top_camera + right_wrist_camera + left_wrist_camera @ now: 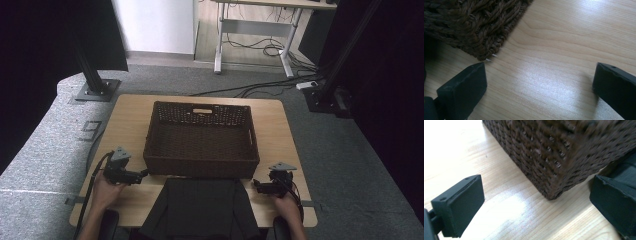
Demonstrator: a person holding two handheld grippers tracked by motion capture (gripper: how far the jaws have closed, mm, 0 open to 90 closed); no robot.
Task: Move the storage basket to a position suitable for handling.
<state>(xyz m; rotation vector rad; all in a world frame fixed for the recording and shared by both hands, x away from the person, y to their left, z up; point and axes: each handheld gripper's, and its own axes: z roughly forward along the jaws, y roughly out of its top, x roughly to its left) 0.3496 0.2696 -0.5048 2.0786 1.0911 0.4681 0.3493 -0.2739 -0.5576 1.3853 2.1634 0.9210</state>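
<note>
- Wicker, dark brown: the basket [201, 140] sits in the middle of the bench [132, 112], its near wall just in front of a black cloth [200, 207] that lies flat at the near edge and hangs over it.
- The basket looks empty in the high view; no thing lies inside it, so nothing is loaded yet.
- The left gripper [142, 174] rests low by the basket's near left corner, fingers [461, 207] spread wide with bare wood between them; it holds nothing.
- The right gripper [256, 184] sits by the near right corner, fingers [464, 87] equally wide apart over bare wood; it holds nothing too.
- My reading: both grippers flank the cloth, one at each side, apart from it. The likely work is to pick up the cloth, perhaps to put it in the basket; that grasp is not yet made, so nearly all the work is left.
- In the left gripper view the basket's corner [554, 190] comes close between the fingers without touching either, and a strip of the cloth [624, 170] shows at the right edge.
- In the right gripper view the basket's corner [484, 50] lies just beyond the left finger, apart from it.
- Hard to tell: whether the cloth is folded, one piece or several; it is uniformly dark, and its lower end is cut off at the picture's bottom edge.
- The basket's weave is blurred in the left gripper view, and its floor is dim in the high view, so a small dark thing inside could go unnoticed.
- The person's hands [107, 192] show from behind, the forearms cut off below.
</note>
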